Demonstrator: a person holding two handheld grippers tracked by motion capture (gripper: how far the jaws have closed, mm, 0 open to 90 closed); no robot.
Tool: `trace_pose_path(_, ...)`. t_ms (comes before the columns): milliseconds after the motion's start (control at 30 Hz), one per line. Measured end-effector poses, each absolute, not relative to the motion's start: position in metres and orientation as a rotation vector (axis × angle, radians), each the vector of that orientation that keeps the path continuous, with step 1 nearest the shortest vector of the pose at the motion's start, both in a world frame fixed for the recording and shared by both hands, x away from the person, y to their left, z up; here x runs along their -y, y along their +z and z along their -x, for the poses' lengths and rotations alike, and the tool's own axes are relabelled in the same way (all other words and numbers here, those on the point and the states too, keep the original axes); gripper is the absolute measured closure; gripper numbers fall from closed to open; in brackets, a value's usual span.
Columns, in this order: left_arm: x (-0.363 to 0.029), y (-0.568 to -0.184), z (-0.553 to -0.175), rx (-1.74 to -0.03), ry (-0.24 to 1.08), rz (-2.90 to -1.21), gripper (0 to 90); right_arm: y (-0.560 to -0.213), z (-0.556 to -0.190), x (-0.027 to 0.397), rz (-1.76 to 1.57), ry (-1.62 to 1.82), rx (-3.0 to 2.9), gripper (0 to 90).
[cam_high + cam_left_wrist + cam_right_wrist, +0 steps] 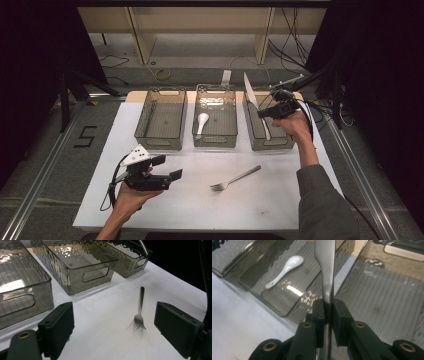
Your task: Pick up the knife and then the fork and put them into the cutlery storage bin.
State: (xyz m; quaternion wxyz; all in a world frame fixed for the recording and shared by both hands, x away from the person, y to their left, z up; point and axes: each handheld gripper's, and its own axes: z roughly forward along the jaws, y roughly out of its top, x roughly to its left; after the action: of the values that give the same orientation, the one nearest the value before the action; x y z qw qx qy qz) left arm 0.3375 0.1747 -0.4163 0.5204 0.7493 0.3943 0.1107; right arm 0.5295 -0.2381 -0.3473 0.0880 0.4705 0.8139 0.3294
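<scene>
Black left gripper (167,167), jaws wide and empty, hovers over white tabletop (280,200). Three smoked-plastic bins: left bin (161,120) empty, middle (215,120) holds white ceramic spoon (201,121). Right gripper (263,113) clamps silver table knife (251,95) above right bin (286,142) (release pending). Steel fork (235,178) unsorted.

- The black two-jaw left gripper (167,167) rests low over the table, jaws spread wide apart.
- The black two-jaw right gripper (263,113), raised, has jaws clamped tight together.
</scene>
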Motion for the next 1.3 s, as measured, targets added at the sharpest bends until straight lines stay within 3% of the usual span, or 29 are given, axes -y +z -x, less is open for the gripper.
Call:
trace_pose_path(600, -0.175, -0.416, -0.337, -0.939, 0.258, -1.791, 15.7, -0.373, -0.560, 0.250, -1.578, 0.996, -2.328, 81.9)
trace_pose_path(1100, -0.176, -0.416, -0.336, -0.946, 0.260, -1.784, 15.7, -0.395, -0.563, 0.252, -1.661, 0.965, -2.327, 81.3)
trace_pose_path(1300, -0.176, -0.416, -0.336, -0.943, 0.260, -1.792, 15.7, -0.400, -0.563, 0.253, -1.699, 0.974, -2.325, 74.5)
